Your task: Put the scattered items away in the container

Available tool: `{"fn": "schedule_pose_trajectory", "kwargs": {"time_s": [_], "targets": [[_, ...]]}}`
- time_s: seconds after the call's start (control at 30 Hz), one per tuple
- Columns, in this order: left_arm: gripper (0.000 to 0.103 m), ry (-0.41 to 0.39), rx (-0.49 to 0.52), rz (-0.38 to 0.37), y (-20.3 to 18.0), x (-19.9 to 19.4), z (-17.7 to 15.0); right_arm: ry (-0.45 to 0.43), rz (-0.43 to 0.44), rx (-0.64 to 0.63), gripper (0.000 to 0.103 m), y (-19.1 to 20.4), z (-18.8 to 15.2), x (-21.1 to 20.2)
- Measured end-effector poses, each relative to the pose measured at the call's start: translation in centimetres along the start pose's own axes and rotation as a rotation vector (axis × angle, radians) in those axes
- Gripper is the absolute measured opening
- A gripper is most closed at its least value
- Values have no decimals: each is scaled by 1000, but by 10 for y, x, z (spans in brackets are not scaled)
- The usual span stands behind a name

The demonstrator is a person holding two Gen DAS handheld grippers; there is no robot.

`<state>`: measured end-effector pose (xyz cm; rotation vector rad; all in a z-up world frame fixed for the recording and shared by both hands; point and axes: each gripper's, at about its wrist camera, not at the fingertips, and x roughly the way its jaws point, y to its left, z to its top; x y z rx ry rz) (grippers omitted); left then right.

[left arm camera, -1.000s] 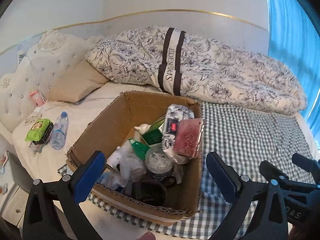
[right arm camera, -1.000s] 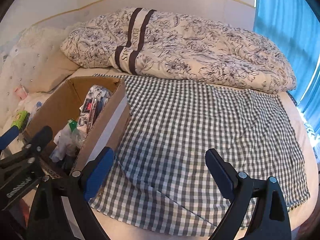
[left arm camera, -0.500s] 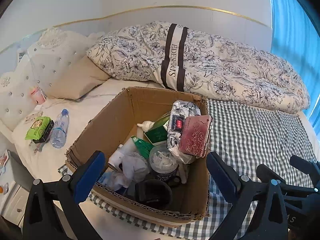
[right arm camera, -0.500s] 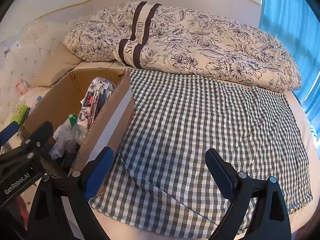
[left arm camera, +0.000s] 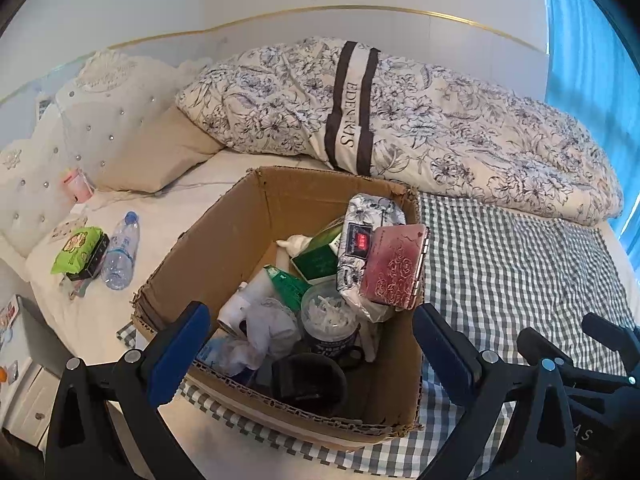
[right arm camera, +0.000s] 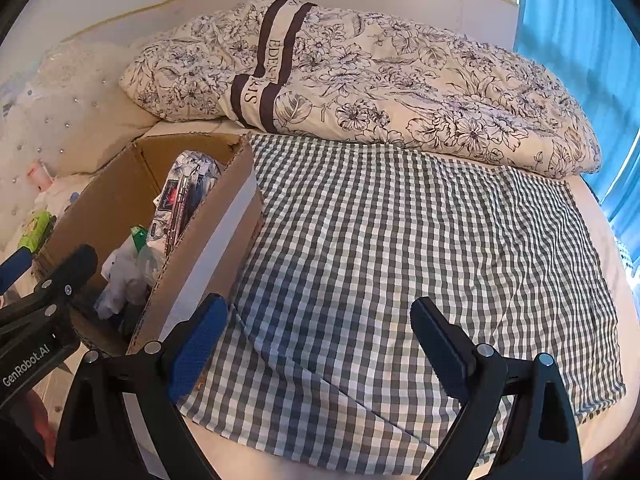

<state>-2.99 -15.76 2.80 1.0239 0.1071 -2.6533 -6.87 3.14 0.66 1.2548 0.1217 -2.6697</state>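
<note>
left gripper (left arm camera: 310, 338): blue-padded jaws spread wide, holding nothing | cardboard box (left arm camera: 224, 236): corrugated, ragged rim, straight ahead of it, stuffed with a red embossed wallet (left arm camera: 394, 266), floral packet, crumpled tissue | right gripper (right arm camera: 318, 336): jaws apart, empty, over bare gingham cloth (right arm camera: 420, 240); box to its left | plastic bottle (left arm camera: 120, 250), green packet (left arm camera: 76, 250): on white sheet, left of box

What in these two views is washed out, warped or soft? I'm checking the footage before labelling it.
Left wrist view: fisheye bends the gold wall trim into an arc, and the blue curtain glows from backlight. Right wrist view: the tufted headboard at the left is hazy and washed out, while the checked cloth stays crisp; dark vignette fills the corners in both.
</note>
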Motion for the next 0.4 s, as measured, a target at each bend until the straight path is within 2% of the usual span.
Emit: {"fn": "schedule_pose_trajectory", "kwargs": {"time_s": [0.4], "targets": [[103, -27, 3, -33, -2, -6, -2, 21, -8, 11, 93, -3, -2, 4]]}}
